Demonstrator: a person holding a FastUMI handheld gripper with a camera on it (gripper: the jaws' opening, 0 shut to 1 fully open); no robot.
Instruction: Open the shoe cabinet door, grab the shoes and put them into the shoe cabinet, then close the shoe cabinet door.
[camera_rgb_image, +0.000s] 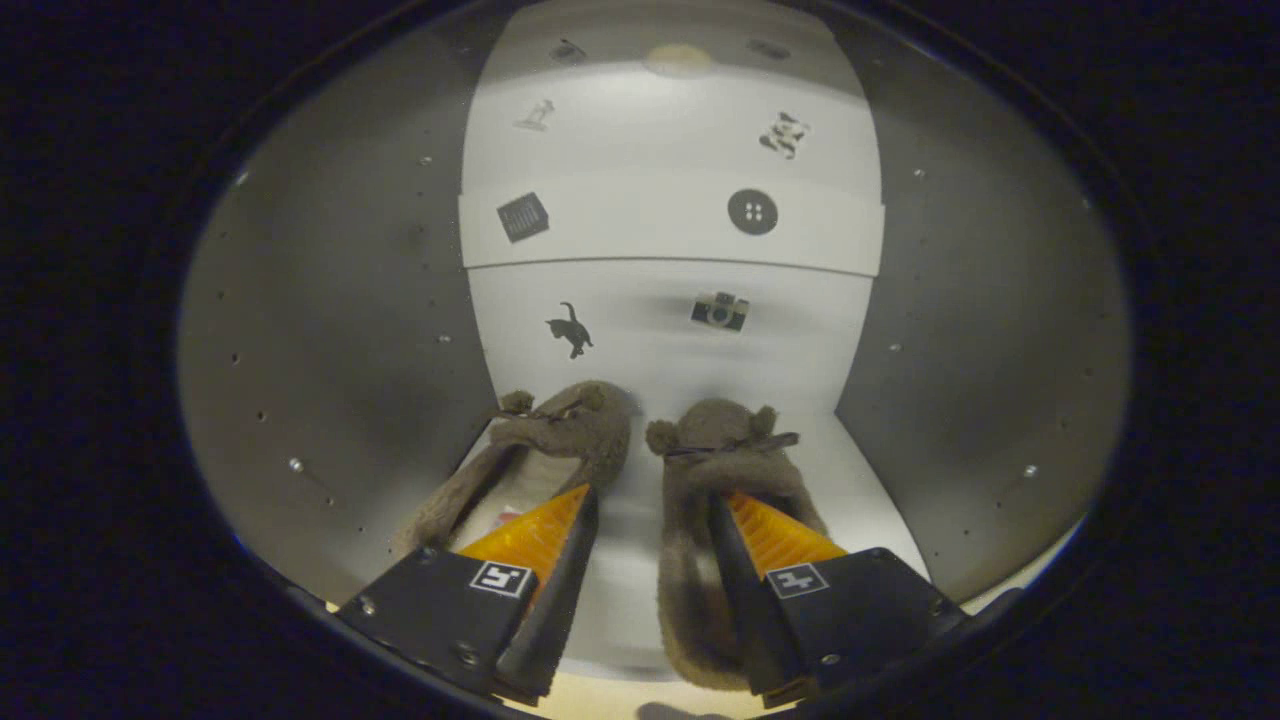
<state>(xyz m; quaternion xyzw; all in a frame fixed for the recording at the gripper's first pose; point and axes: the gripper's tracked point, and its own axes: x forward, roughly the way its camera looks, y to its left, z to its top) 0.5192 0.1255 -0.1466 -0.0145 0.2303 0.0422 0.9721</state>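
Note:
Two brown fuzzy slippers lie side by side on the white floor of the shoe cabinet (860, 480), toes toward the back wall. The left slipper (560, 425) is angled slightly to the right, and the right slipper (715, 445) points straight in. My gripper (652, 495) is open inside the cabinet, just above the slippers' heels. Its left finger (540, 535) reaches over the left slipper's opening and its right finger (775, 535) over the right slipper's opening. White floor and the right slipper's inner side show in the gap between the fingers.
Grey side walls (330, 330) with small peg holes close in on both sides. A white shelf (640, 225) crosses the back wall (650, 345) above the slippers. Small picture stickers dot the back panel and shelf. The cabinet's light front edge (600, 695) shows below the fingers.

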